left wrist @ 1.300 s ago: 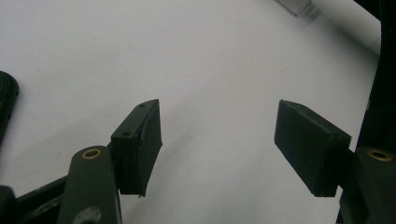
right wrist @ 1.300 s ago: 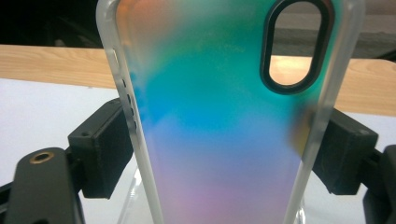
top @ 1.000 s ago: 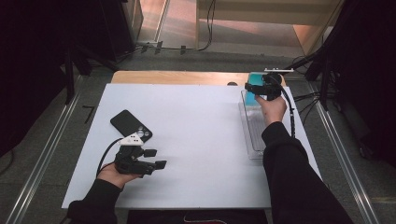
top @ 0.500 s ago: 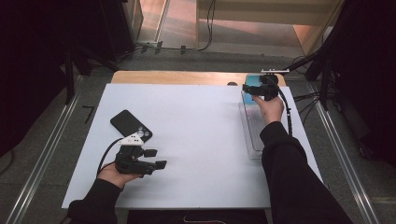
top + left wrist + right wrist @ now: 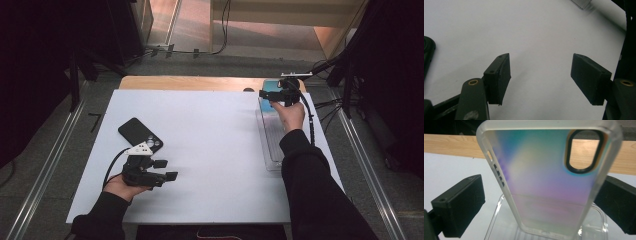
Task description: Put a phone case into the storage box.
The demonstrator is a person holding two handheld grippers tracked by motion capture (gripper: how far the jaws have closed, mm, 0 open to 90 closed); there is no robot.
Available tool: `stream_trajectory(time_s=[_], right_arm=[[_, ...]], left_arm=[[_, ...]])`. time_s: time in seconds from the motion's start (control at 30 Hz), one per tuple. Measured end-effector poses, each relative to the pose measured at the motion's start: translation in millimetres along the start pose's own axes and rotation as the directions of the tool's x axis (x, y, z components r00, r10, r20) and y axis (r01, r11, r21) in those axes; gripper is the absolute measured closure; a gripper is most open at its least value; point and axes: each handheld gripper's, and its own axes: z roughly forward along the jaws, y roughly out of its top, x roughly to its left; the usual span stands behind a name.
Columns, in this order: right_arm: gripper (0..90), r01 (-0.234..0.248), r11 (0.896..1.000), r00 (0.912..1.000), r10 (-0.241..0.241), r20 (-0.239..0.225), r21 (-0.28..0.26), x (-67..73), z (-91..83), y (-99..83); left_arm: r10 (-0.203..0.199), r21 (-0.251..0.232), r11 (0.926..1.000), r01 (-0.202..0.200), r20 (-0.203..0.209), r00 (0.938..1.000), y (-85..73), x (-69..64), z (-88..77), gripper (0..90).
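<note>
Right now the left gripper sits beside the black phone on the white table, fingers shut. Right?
Not quite. The left gripper does sit beside the black phone on the white table, but its fingers stand open, with nothing between them. The left gripper view shows the gap.

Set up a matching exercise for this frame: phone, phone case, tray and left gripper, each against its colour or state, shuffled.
1. phone
2. phone case
3. tray
4. left gripper

A. clear plastic, long and shallow
B. fingers apart, nothing between them
C. black, lying flat
D. frosted and iridescent, with a camera cutout

Pairs: 1-C, 2-D, 3-A, 4-B
</note>
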Motion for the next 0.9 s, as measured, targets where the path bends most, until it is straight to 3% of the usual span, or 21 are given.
stream_trajectory(time_s=[0.23,0.3,0.4,0.53,0.6,0.73,0.9], right_arm=[[0.0,0.013,0.999,0.9997,-0.013,-0.019,0.037,3.6,-20.6,0.6],[0.0,0.028,0.999,0.9988,-0.027,-0.042,0.024,5.0,-31.5,-0.1],[0.0,0.004,0.999,0.9985,-0.001,-0.055,0.038,8.3,-45.2,-2.7],[0.0,0.015,0.999,0.9977,-0.012,-0.067,0.048,14.9,-57.8,-7.9],[0.0,0.02,0.999,0.9949,-0.015,-0.1,0.049,20.0,-63.4,-11.7],[0.0,0.074,0.995,0.9885,-0.065,-0.137,0.067,33.7,-70.9,-20.2],[0.0,0.111,0.991,0.9736,-0.094,-0.208,0.07,46.3,-76.9,-31.9]], left_arm=[[-0.003,0.001,1.0,0.003,-0.002,1.0,0.2,1.1,0.1,32.2],[-0.005,-0.003,1.0,0.005,-0.005,1.0,0.2,1.3,-0.6,32.2],[-0.01,-0.006,0.9999,0.01,-0.008,0.9999,0.5,1.9,-1.6,32.2],[-0.016,-0.007,0.9998,0.016,-0.01,0.9998,0.5,2.5,-2.2,32.2],[-0.02,-0.003,0.9998,0.02,-0.01,0.9998,0.8,3.5,-2.5,32.2],[-0.038,0.001,0.9993,0.038,-0.012,0.9992,1.2,6.0,-2.9,32.1],[-0.052,-0.001,0.9987,0.052,-0.005,0.9986,2.3,8.4,-3.6,32.0]])
